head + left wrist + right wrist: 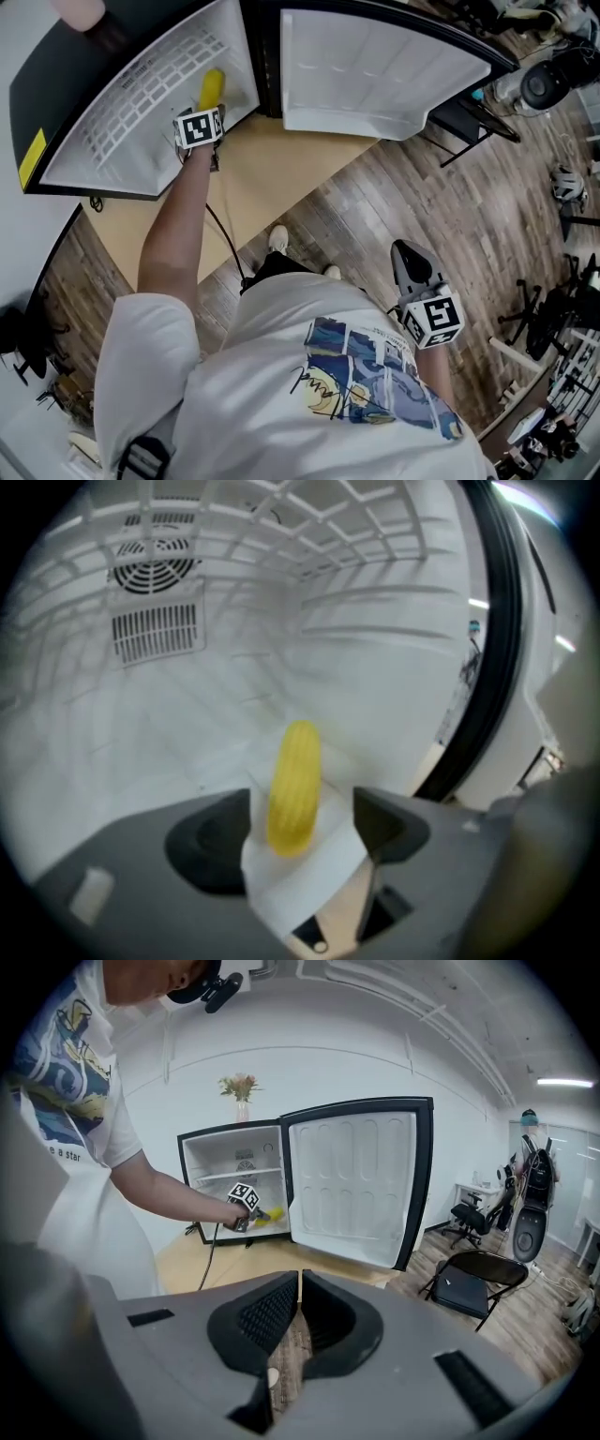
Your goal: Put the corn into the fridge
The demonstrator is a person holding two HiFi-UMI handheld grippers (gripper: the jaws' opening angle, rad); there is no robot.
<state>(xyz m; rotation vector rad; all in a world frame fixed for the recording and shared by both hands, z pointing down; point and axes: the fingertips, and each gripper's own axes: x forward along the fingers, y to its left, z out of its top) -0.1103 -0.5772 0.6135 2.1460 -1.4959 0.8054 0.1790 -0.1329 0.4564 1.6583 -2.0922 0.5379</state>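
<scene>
A yellow corn cob (295,785) lies on the white floor inside the open black mini fridge (141,94), near its front edge. My left gripper (302,803) reaches into the fridge with its jaws open on either side of the cob; the right jaw stands clearly apart from it. From the head view, the corn (211,89) shows just past the left gripper (206,117). My right gripper (417,272) hangs back beside the person's body, far from the fridge. In its own view, the right gripper (300,1283) is shut with nothing in it, and the corn (272,1213) shows small and far off.
The fridge door (375,75) stands swung wide to the right. The fridge rests on a low wooden platform (262,187), with a black cable (225,234) trailing across it. A black folding chair (478,1283) stands on the wood floor right of the door. A wire shelf (309,527) spans the fridge's upper part.
</scene>
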